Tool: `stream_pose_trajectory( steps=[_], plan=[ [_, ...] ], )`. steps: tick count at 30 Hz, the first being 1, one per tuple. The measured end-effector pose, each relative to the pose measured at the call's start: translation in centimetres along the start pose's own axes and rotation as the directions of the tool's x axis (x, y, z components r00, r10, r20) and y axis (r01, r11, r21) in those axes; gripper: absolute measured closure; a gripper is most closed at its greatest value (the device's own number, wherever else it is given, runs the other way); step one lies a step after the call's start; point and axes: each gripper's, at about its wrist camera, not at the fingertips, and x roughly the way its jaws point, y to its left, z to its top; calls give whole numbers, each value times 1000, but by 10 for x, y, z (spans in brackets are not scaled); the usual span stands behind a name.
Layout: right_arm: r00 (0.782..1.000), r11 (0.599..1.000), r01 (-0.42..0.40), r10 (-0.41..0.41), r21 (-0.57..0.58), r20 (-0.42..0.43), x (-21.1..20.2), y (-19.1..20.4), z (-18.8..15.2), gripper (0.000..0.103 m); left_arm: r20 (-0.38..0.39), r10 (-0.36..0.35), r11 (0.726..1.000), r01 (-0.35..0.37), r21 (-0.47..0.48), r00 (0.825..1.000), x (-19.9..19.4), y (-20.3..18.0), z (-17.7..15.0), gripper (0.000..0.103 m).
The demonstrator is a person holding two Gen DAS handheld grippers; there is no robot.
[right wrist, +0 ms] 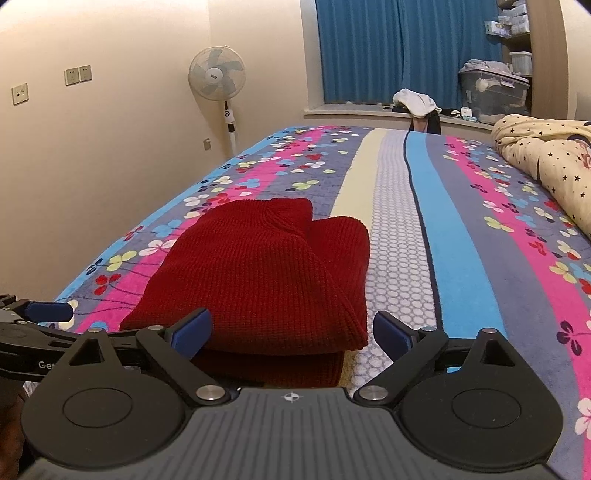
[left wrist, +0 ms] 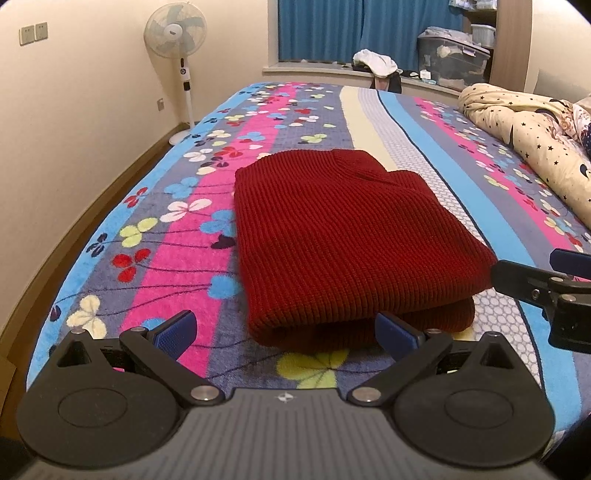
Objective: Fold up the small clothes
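Observation:
A dark red knit sweater [left wrist: 332,236] lies folded in layers on the flowered bedspread [left wrist: 177,206]; it also shows in the right wrist view [right wrist: 266,273]. My left gripper [left wrist: 286,334] is open and empty, its jaws spread wide at the sweater's near edge. My right gripper [right wrist: 291,334] is open and empty, just in front of the sweater's near right corner. The right gripper shows at the right edge of the left wrist view [left wrist: 546,284]. The left gripper's blue fingertip [right wrist: 51,311] shows at the left edge of the right wrist view.
A star-print quilt [left wrist: 524,125] is bunched on the bed's right side. A standing fan [left wrist: 176,33] stands by the left wall. Blue curtains [left wrist: 347,26], a windowsill with clothes [left wrist: 375,62] and a storage bin [left wrist: 452,59] are at the back.

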Motion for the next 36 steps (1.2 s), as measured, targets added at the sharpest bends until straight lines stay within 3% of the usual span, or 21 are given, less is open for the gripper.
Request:
stream_pose_trajectory(
  steps=[36],
  plan=[
    [1000, 1000, -10, 10, -28, -6, 0, 4, -2, 8, 7, -7, 1000, 7, -4, 1000, -4, 0, 1, 0]
  ],
)
